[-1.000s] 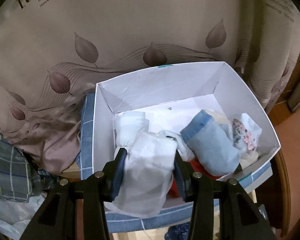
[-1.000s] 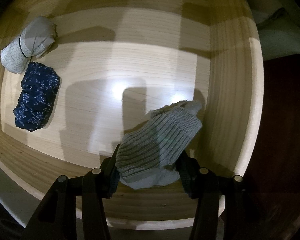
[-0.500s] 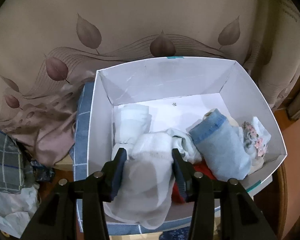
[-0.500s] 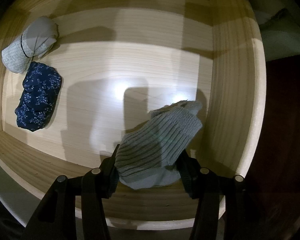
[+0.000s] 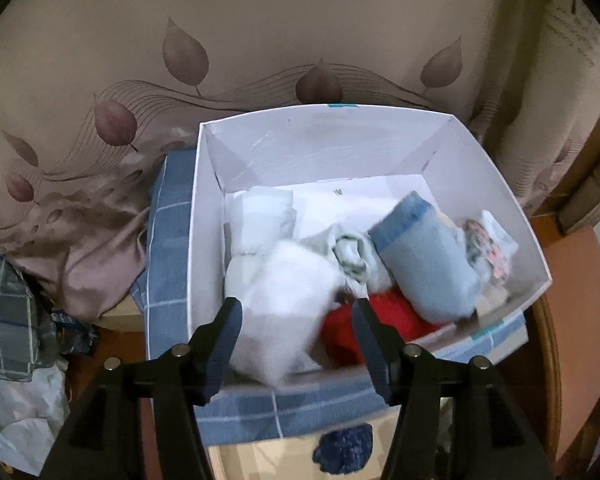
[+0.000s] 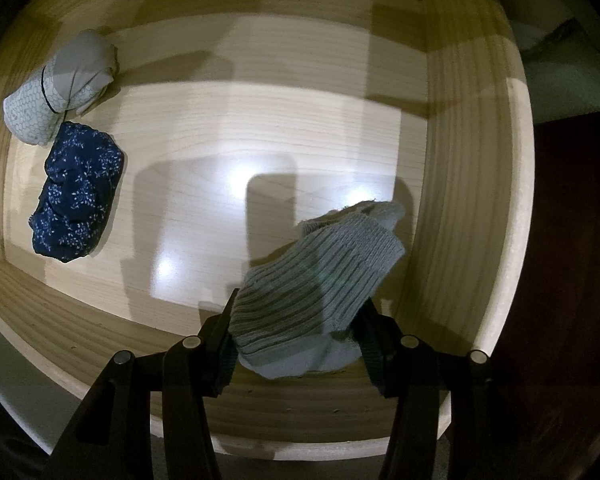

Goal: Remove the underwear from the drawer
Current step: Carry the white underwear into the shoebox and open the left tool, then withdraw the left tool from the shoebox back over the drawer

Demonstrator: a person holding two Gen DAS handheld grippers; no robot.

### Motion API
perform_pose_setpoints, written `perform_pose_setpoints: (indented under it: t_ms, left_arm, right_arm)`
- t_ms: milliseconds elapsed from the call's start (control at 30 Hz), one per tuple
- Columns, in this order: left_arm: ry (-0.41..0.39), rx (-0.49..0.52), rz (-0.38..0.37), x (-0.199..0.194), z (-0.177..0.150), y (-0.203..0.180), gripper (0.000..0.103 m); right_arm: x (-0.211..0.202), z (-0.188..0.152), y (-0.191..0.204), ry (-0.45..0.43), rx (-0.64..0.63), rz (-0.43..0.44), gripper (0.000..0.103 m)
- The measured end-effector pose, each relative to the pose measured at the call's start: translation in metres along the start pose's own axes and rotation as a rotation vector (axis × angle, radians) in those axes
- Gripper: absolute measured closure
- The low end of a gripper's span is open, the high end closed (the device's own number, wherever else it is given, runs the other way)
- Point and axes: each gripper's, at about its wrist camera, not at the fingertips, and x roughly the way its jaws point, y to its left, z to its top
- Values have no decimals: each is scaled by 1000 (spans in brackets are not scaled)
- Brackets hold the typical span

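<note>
Left wrist view: the left gripper (image 5: 296, 320) hangs over the near edge of a white box (image 5: 492, 172). Its jaws stand apart, and a white bundle (image 5: 284, 312) lies between them, blurred; it touches the left jaw, while a gap shows at the right jaw, so the piece appears released into the box. Ahead of the jaws lie a pale green roll (image 5: 266, 216), a crumpled pale piece (image 5: 352, 254), a light blue roll (image 5: 424, 264), a red piece (image 5: 364, 320) and a floral piece (image 5: 490, 250): six items counted.

Right wrist view: the right gripper (image 6: 296, 320) has its jaws clamped on a grey ribbed underwear roll (image 6: 320, 284), held above the wooden drawer (image 6: 472, 184) floor. Far left of the jaws, two rolls remain: a grey patterned roll (image 6: 60, 88) touching a navy floral roll (image 6: 78, 196).

Judgement: the lift should go straight up clear of the drawer's front wall, grip kept firm so the roll does not unfurl.
</note>
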Motion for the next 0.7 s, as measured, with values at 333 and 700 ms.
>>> perform_pose_setpoints:
  t_ms: [333,700]
  left_arm:
    - [-8,-7,-38,-43,-49,14,44]
    - [56,-108,34,-10,-138,26,44]
  right_arm:
    - [0,2,1,-2,10,4,55]
    - [-3,2,4,-15,2,-13,56]
